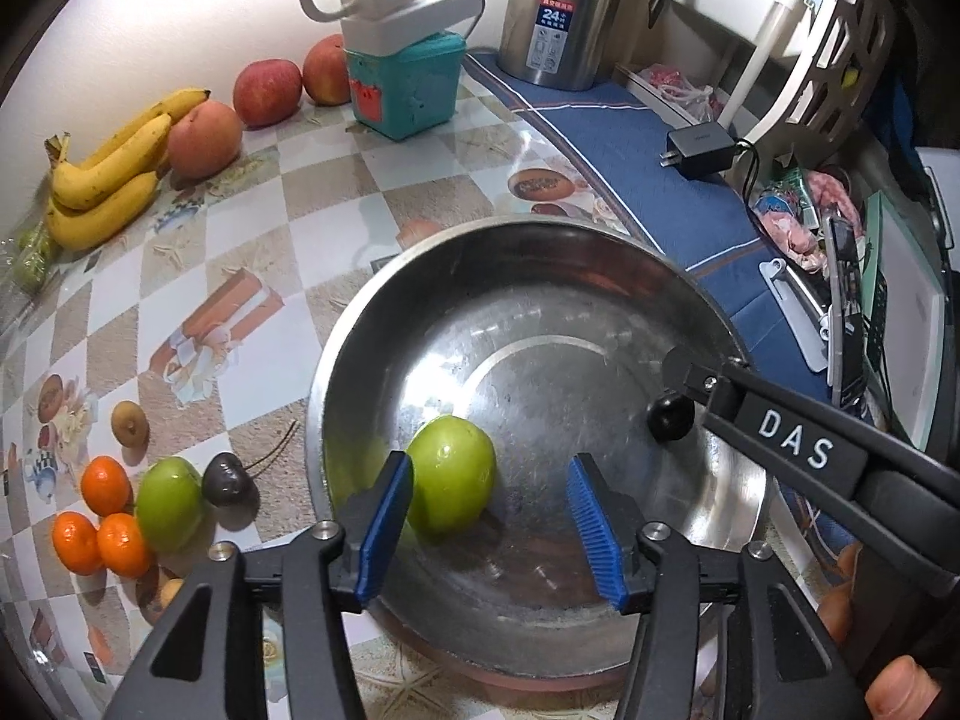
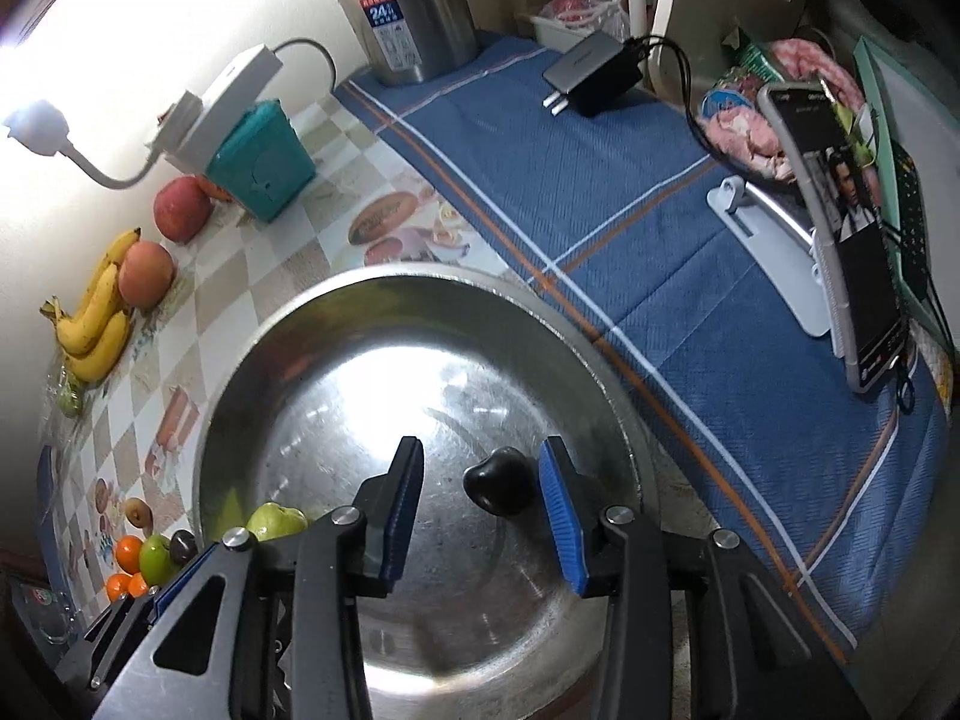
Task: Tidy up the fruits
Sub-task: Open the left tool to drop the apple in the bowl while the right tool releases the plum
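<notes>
We hover both tools over the steel bowl (image 1: 420,312): our left tool (image 1: 489,525) gapes wide and empty with a green fruit (image 1: 451,491) resting inside the bowl just by its left pad, our right tool (image 2: 480,510) spread wide too, a dark cherry (image 2: 499,481) lying loose between its pads on the bowl floor.

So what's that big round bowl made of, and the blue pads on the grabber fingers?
The bowl looks like stainless steel: silvery, shiny, mirroring the lamp glare, with fine scuff marks across its bottom. The blue pads on the left gripper look like ribbed rubber or soft plastic; the fine ridges and matte surface suggest that, though the pictures cannot settle which. The arms holding them look like matte black plastic.
</notes>
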Demonstrator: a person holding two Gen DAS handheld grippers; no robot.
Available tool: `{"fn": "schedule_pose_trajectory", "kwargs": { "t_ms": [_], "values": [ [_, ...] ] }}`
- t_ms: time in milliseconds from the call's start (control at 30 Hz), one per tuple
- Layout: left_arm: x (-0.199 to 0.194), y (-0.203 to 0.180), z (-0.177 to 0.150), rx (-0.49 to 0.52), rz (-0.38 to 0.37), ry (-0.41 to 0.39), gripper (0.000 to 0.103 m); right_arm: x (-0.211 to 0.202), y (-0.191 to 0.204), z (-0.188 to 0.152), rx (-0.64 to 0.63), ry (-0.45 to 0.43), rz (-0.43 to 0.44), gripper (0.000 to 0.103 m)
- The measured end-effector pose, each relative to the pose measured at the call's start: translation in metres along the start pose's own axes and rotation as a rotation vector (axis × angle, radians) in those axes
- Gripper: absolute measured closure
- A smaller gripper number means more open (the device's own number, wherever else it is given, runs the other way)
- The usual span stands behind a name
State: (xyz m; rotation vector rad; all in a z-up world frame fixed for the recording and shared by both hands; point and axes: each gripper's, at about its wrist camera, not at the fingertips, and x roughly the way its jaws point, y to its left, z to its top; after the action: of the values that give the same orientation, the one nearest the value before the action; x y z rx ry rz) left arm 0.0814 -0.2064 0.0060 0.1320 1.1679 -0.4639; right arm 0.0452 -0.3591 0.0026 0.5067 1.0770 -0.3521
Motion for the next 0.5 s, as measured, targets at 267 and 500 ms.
{"fn": "schedule_pose_trajectory", "kwargs": {
  "t_ms": [267,500],
  "values": [
    [-0.009,0.025,-0.002,-0.087,0.052,0.025,0.042,-0.005,-0.001,0.000,-0.003,-0.008,-0.005,0.062],
    [-0.020,0.066,-0.006,-0.228,0.103,0.030,0.035,-0.002,0.003,-0.003,-0.026,0.009,-0.010,0.062]
  ]
}}
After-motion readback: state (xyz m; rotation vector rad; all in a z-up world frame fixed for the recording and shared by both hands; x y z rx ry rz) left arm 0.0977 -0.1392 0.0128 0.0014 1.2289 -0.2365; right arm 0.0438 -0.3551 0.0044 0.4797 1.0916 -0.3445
